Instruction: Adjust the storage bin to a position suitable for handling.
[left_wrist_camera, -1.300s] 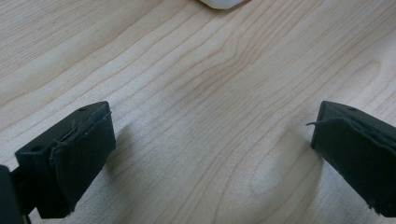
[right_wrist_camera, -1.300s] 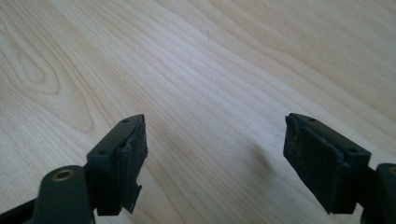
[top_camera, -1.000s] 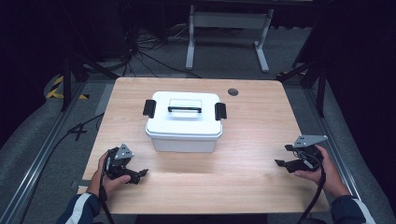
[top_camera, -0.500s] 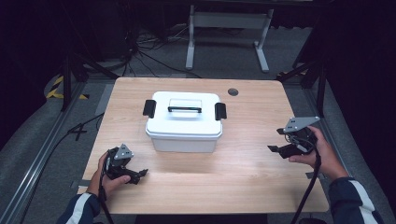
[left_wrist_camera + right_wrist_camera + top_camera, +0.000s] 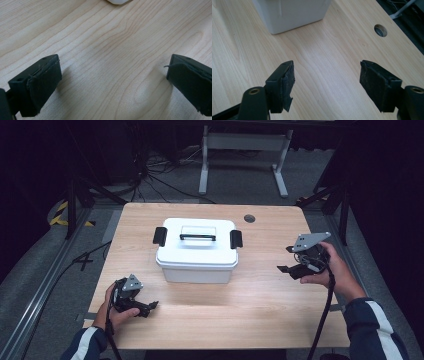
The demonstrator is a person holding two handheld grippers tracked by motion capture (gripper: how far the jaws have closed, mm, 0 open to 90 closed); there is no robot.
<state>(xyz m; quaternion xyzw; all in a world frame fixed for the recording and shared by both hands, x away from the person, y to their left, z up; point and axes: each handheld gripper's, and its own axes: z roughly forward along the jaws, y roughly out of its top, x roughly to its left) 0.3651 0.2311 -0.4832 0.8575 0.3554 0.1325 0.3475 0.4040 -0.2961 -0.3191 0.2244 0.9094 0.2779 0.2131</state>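
A white lidded box (image 5: 196, 249) with a black handle and two black side latches stands in the middle of the wooden table (image 5: 260, 300). My left gripper (image 5: 149, 306) rests low near the table's front left, jaws wide open over bare wood (image 5: 112, 72), with a corner of the box (image 5: 117, 1) just ahead. My right gripper (image 5: 286, 260) is held above the table's right side, open and empty (image 5: 325, 75), pointing toward the box (image 5: 289, 12), roughly a hand's width from its right latch.
A round cable hole (image 5: 249, 218) sits in the table's back right, also seen past the right gripper as the hole (image 5: 380, 30). Behind the table stand a white metal frame (image 5: 245, 150) and floor cables. Open wood lies along the front edge.
My right gripper has risen and moved forward and leftward toward the box. The left gripper has stayed in place.
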